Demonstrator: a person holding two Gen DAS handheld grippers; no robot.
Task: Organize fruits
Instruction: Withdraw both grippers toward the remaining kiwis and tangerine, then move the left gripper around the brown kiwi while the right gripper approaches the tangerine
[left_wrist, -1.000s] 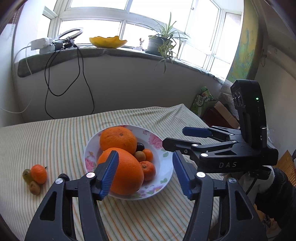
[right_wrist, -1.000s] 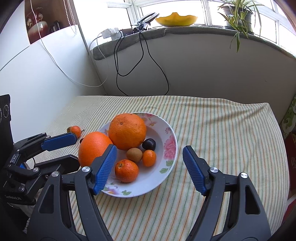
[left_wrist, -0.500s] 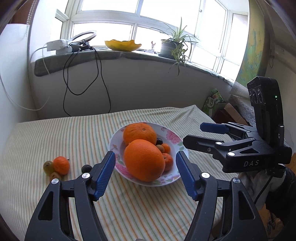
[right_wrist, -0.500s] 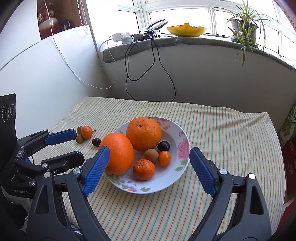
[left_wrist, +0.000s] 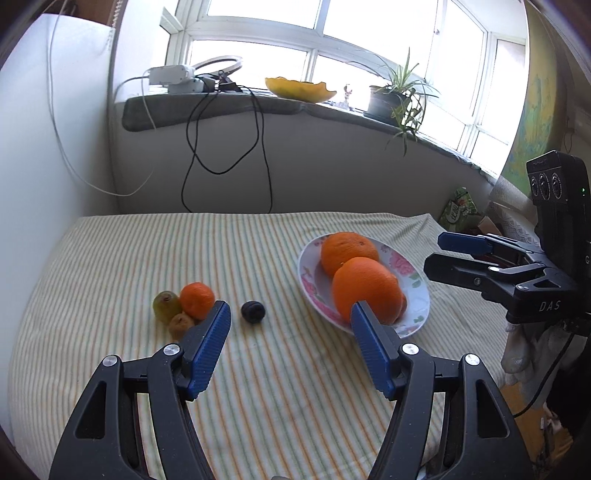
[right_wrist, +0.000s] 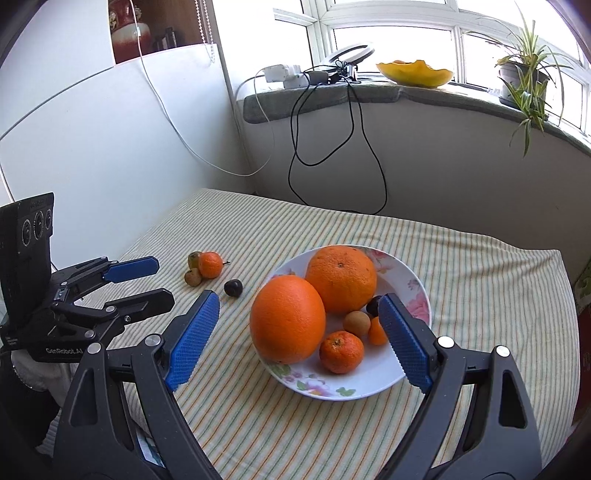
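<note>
Four loose fruits lie on the striped cloth at the plate's nine o'clock: a grape, a small brown fruit, a mandarin and a dark plum. The left gripper, jaws half open and empty, points at the plum, which I judge could roll off if nudged. The right gripper, whose jaws have just been opening and now stand wide and empty, frames the big orange, which could tip the crowded plate.

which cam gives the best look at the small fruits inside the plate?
Right wrist view: the small tangerine, brown fruit and dark fruit lie open on the plate. In the left wrist view the near big orange hides them almost entirely.
</note>
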